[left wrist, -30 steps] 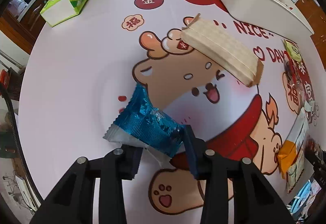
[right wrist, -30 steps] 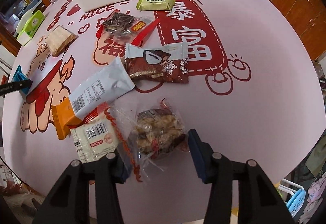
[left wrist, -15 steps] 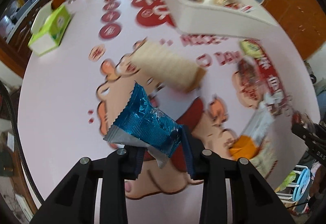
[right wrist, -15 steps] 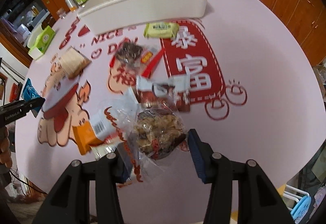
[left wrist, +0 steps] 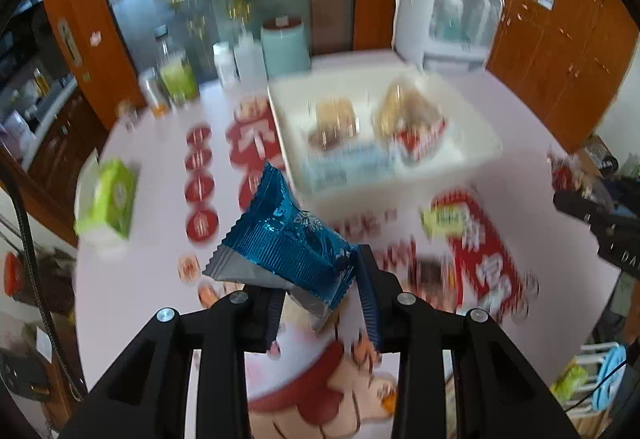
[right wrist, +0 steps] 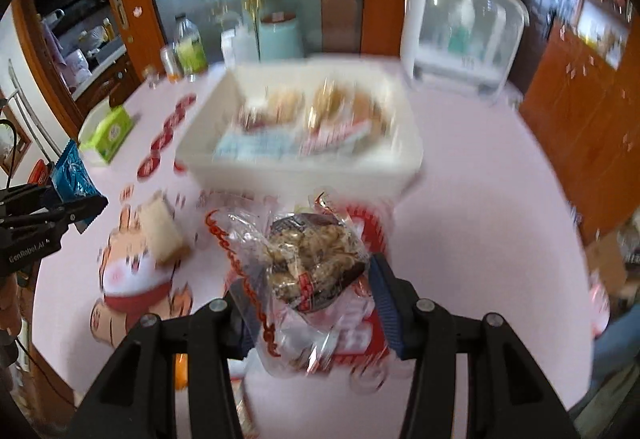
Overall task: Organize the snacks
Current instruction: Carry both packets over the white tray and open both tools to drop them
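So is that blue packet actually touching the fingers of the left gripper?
Touching. The left wrist view shows the blue packet pinched between the left gripper's fingers, lifted above the table.

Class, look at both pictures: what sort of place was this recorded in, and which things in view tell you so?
Most likely a home dining room or kitchen: a round table under a cartoon-printed cloth, wooden cabinets along the wall, bottles and jars at the table's far edge, and a tissue box.

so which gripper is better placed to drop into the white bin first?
Right, probably. The right gripper holds its clear-wrapped snack just before the white bin; the left gripper, holding the blue packet, sits off to the side.
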A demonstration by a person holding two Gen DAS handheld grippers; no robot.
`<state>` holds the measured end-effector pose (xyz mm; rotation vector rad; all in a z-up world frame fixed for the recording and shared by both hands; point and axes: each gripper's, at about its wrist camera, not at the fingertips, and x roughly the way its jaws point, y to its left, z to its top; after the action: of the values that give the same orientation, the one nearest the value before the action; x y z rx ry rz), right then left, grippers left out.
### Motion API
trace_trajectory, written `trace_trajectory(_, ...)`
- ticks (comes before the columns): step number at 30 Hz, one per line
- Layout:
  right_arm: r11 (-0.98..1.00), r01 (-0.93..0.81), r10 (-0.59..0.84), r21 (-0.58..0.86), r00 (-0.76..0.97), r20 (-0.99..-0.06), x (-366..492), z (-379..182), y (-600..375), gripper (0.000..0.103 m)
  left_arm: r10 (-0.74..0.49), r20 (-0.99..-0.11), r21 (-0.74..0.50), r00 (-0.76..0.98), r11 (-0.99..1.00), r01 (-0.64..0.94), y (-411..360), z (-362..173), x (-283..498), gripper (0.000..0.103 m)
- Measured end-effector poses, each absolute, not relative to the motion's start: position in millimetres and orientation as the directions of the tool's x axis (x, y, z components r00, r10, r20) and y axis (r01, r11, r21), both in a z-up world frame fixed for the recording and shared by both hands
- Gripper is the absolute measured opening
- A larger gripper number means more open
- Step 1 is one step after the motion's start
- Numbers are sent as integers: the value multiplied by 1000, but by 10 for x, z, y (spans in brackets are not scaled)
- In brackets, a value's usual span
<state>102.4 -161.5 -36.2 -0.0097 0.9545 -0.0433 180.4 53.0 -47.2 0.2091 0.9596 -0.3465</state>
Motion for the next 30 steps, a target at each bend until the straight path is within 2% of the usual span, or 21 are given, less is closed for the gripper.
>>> trace_trajectory(6,997,12,-67,-80,678,-732,1571,248,-1890,50,-176,-771,70,612,932,356,212,-11,2204,32)
trace_trajectory(11,994,11,-84,-110,729,-679,1999,537,-2063,50,-152,-745,90,650,942,323,-46,211,2586,33)
trace_trajectory(16,996,16,-74,-90,715,-695,2382,470,-2216,50,-136,-754,79,643,953,293,-263,162,2921,33)
trace_trajectory(23,998,-12,-42,-63,626,-779,2762,-18,-2269,50,-106,-791,84,603,957,278,-444,-183,3159,33)
trace_trajectory(24,998,-20,-35,-60,611,-791,2788,-101,-2259,50,-97,-797,90,597,957,275,-460,-229,3189,37)
trace_trajectory(26,998,-39,-9,-40,588,-809,2814,-237,-2250,51,-93,-815,90,571,955,283,-481,-342,3232,68)
trace_trajectory(27,999,-51,19,-13,565,-825,2842,-313,-2255,51,-92,-820,87,564,955,282,-479,-378,3247,92)
trace_trajectory(29,997,-65,68,38,535,-842,2872,-393,-2264,53,-97,-811,82,577,958,276,-442,-413,3221,96)
trace_trajectory(30,996,-69,78,49,536,-841,2875,-401,-2266,59,-102,-811,78,576,957,280,-423,-418,3211,96)
